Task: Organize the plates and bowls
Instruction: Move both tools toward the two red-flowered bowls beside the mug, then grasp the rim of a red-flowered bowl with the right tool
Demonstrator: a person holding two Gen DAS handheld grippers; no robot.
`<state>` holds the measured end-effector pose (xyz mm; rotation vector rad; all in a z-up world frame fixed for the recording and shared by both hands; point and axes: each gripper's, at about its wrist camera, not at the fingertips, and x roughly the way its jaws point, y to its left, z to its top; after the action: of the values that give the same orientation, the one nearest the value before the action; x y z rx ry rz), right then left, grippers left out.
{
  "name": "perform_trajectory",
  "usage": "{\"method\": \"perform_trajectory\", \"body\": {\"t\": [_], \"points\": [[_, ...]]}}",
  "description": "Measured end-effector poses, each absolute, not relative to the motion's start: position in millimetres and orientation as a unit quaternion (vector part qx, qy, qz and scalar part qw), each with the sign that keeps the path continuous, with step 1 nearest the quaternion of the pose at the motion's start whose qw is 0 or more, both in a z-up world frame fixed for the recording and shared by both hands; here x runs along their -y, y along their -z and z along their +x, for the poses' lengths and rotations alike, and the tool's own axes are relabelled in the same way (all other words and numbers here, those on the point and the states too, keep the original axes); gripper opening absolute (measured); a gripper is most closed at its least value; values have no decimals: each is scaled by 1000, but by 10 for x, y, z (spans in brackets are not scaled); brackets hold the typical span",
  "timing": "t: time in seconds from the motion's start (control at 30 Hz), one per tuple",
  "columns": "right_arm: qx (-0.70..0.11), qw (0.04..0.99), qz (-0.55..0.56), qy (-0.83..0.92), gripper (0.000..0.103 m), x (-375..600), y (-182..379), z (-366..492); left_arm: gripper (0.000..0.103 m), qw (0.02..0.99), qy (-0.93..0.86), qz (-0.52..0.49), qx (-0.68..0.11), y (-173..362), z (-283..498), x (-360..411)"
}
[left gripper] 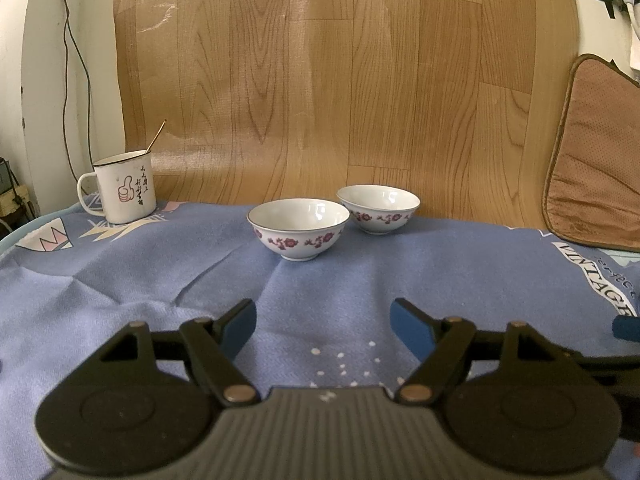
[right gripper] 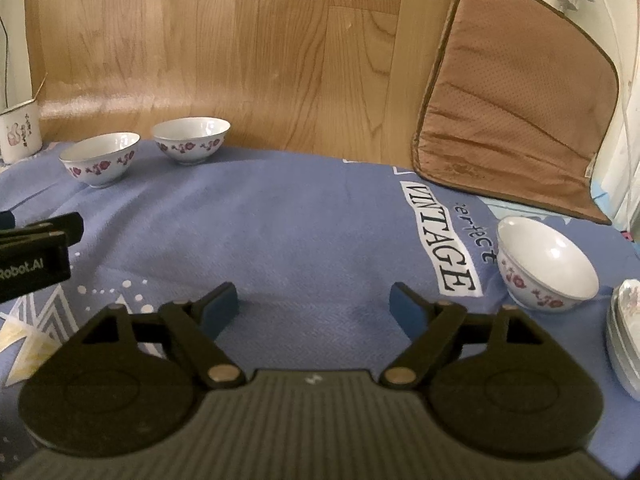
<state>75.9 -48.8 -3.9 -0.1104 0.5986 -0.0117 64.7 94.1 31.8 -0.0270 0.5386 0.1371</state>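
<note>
Two white bowls with red flower bands stand on the blue cloth [left gripper: 120, 280] at its far edge: the near bowl [left gripper: 298, 228] and, just right and behind, the far bowl [left gripper: 378, 208]. My left gripper [left gripper: 324, 324] hovers well short of them, open and empty. In the right wrist view the same pair sits at upper left, near bowl [right gripper: 100, 158] and far bowl [right gripper: 191, 139]. A third flowered bowl [right gripper: 546, 264] stands at the right, beside a stack of plates [right gripper: 624, 340] at the frame edge. My right gripper [right gripper: 314, 306] is open over bare cloth, with nothing between its fingers.
A white enamel mug [left gripper: 124, 188] with a thin stick in it stands at the cloth's far left. A brown cushion [right gripper: 516, 100] leans at the back right. A wood-pattern sheet [left gripper: 320, 80] rises behind the cloth. The left gripper's body [right gripper: 32, 256] shows at the right view's left edge.
</note>
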Motion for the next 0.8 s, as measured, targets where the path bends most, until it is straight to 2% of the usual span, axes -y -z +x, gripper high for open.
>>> {"method": "perform_trajectory", "body": {"t": [0.3, 0.5, 0.6, 0.7, 0.8], "points": [[-294, 954, -56, 8, 89, 484, 33, 759, 76, 961, -65, -12, -269, -326, 657, -949], [-295, 954, -47, -1, 89, 490, 38, 757, 76, 941, -22, -26, -336, -257, 925, -1015], [-293, 955, -34, -25, 89, 517, 27, 745, 76, 949, -40, -29, -311, -283, 971, -1133], [-289, 955, -10, -59, 87, 596, -41, 774, 76, 950, -49, -79, -298, -257, 968, -1337], [-275, 960, 1, -61, 86, 601, -277, 991, 76, 948, -63, -101, -294, -243, 992, -1454]]}}
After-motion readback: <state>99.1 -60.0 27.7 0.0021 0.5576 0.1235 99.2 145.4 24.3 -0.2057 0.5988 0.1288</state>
